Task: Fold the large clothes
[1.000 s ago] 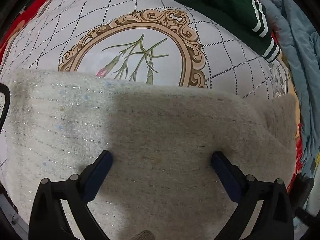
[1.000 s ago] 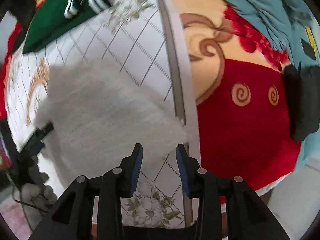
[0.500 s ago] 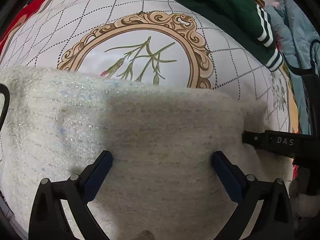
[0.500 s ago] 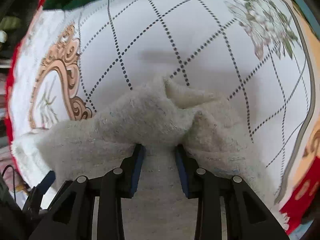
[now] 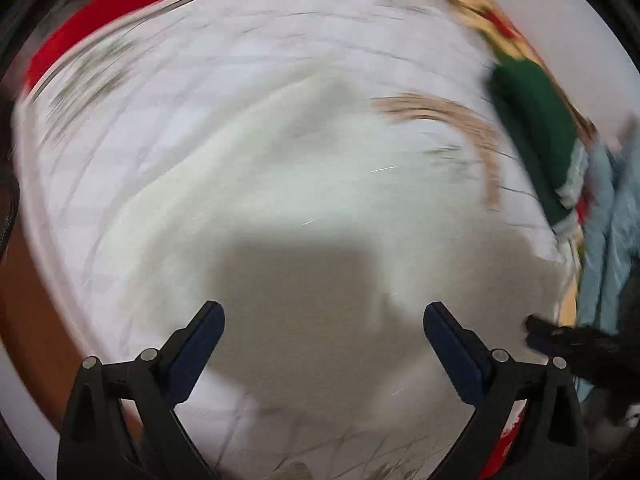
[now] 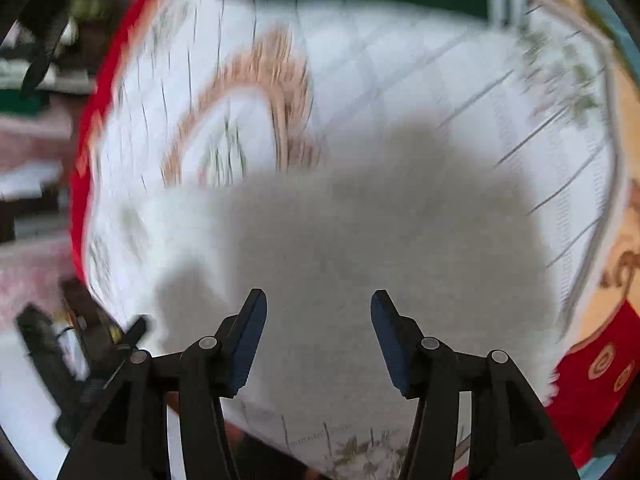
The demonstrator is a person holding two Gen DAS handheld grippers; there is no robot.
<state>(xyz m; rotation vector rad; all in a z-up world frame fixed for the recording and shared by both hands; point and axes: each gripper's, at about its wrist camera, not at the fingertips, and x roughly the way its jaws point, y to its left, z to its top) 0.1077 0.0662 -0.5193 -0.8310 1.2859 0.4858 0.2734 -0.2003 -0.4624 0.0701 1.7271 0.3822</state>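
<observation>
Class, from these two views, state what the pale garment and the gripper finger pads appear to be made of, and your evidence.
Pale garment: probably fuzzy wool-like knit; soft matte surface, fluffy edge, though blurred. Finger pads: seemingly dark blue rubber or foam, matte, set on glossy black plastic arms.

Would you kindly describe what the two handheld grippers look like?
Both the left gripper and the right gripper have black plastic linkage arms with round silver rivets and flat dark-blue pads on the fingers. No cables, markings or sleeves are discernible.

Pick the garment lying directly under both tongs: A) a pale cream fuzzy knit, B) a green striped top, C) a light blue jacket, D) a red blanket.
A: the cream knit fills the space beneath the right tongs and the left tongs, neither gripping it.
</observation>
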